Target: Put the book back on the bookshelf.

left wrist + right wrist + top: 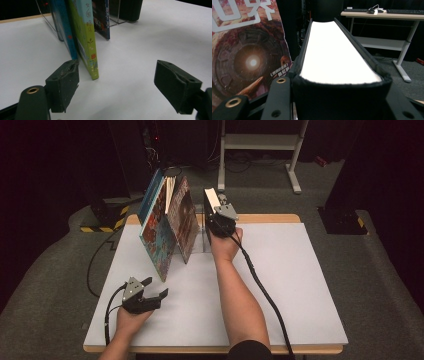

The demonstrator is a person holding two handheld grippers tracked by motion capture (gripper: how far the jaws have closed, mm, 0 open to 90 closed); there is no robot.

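Several books lean together at the back of the white table point(300, 285): a colourful blue-fronted book point(157, 237) and a red-brown cover book point(184, 220) point(249, 57). My right gripper point(213, 214) point(337, 96) is shut on a thick black book point(211, 197) point(334, 57) with white page edges, held upright just right of the leaning books, above a clear stand point(202, 239). My left gripper point(157, 287) point(116, 82) rests open near the front left, nothing between its jaws. Ahead of it stand a blue book point(63, 25), a green book point(86, 37) and a dark book point(101, 17).
A white desk frame point(260, 142) stands on the floor behind the table, and a desk with keyboards point(382, 13) shows in the right gripper view. A black-and-yellow striped base point(102, 222) sits off the back left corner. Bare tabletop spreads across the right half.
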